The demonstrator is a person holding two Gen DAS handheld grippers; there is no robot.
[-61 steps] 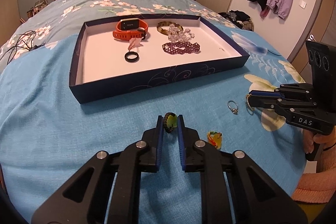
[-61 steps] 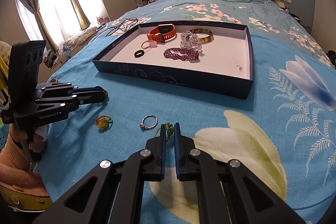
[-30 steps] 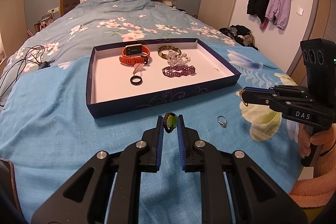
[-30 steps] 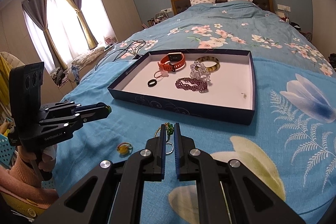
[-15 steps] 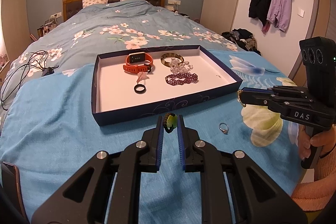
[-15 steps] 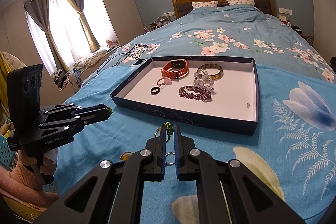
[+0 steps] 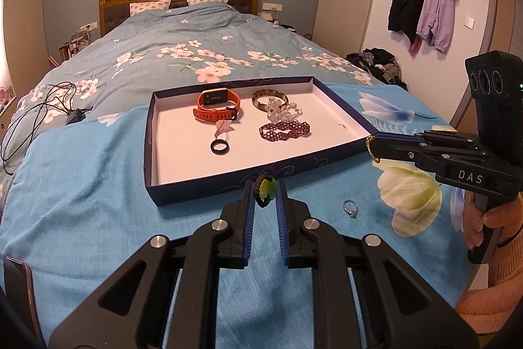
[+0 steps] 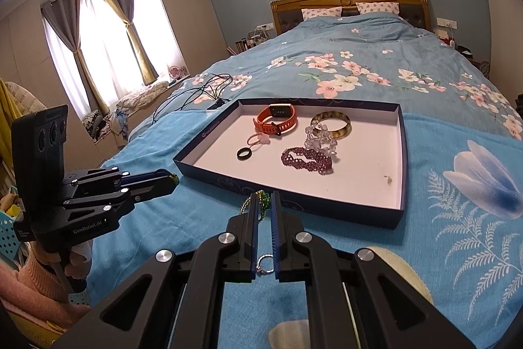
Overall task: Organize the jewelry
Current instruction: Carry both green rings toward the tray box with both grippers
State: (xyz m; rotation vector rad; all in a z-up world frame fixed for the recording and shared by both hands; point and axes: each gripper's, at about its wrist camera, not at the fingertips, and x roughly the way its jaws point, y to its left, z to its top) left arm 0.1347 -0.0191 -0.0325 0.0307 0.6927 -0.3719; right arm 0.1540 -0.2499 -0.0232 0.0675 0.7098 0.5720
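My left gripper (image 7: 264, 187) is shut on a dark braided ring with a green stone (image 7: 265, 189), held above the blue bedspread just before the tray's near wall. My right gripper (image 8: 263, 201) is shut on a gold chain with green beads (image 8: 260, 201), also short of the tray. The navy tray (image 7: 148, 136) holds an orange watch (image 7: 217, 107), a bangle (image 7: 269, 98), a clear bead bracelet (image 7: 282, 112), a purple bead bracelet (image 7: 284, 131), a black ring (image 7: 219, 147) and a pink flower ring (image 7: 224, 128). A silver ring (image 7: 350, 208) lies loose on the bedspread.
A black cable and charger (image 7: 39, 110) lie on the bed left of the tray. A phone (image 7: 16, 283) sits at the lower left edge. A hand in a pink sleeve (image 7: 490, 224) grips the right handle. Jackets (image 7: 421, 5) hang on the wall.
Both grippers have lifted off the bedspread with the ring and the chain still held. The yellow ring near the left gripper has dropped out of view.
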